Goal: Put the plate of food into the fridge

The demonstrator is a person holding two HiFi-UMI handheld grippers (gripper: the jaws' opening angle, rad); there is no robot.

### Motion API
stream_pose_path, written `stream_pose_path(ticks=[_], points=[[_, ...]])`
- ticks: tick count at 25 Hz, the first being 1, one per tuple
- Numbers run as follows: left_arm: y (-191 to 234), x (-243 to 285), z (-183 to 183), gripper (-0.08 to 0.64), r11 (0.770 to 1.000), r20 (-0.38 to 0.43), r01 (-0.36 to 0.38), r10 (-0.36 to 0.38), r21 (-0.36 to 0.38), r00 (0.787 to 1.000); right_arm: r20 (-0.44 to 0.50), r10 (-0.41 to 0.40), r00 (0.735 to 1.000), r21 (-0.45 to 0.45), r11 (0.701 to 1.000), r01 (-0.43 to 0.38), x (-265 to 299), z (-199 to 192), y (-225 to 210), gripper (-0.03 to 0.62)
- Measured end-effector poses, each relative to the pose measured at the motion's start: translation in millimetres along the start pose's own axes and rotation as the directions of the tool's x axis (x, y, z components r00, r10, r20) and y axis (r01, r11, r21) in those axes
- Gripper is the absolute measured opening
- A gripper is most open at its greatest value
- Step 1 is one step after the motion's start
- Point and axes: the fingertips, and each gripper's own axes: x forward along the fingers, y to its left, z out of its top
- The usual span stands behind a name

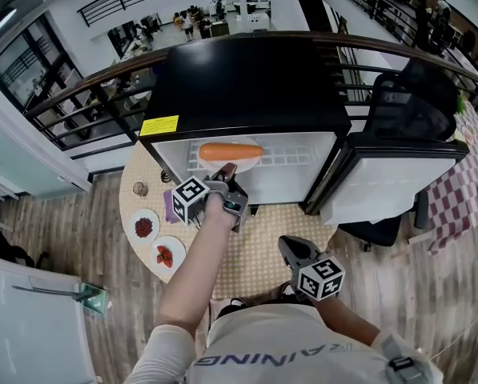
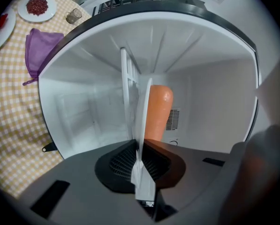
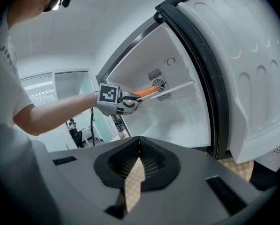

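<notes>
Open fridge (image 1: 239, 86) stood on a checked table (image 1: 259, 254), wood floor around. Plate (image 1: 235, 166) with 1 carrot (image 1: 231, 152) lay inside on the wire shelf (image 1: 291, 157), its near rim pinched by the left gripper (image 1: 226, 170). Right gripper (image 1: 289, 245) hung low over the table, jaws pressed together, empty.

The left arm (image 1: 197, 270) stretches forward, the left gripper (image 1: 226, 174) roughly level with its jaws pinched on the plate (image 2: 141, 125) rim, while the right gripper (image 1: 288, 246) sits close to the torso, jaws together, empty.
</notes>
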Motion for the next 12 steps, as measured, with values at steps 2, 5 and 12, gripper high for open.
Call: stream_pose_path(ticks=[2,5,12], points=[[-2.0,0.1,0.1,0.036,1.000,-0.004,0.002,-0.002,0.002,1.000,-0.003,0.002,1.000,0.002,1.000,-0.002,0.1,-1.5,1.1,0.022],[-4.1,0.5,0.7,0.044,1.000,-0.005,-0.008,0.008,0.023,1.000,-0.008,0.007,1.000,0.005,1.000,-0.007,0.6,-4.5,4.5,0.023],[-5.1,0.8,-0.5,0.051,0.995,-0.033,-0.024,0.027,0.098,0.999,-0.014,0.014,1.000,0.006,1.000,-0.013,-0.5,-9.0,8.9,0.023]])
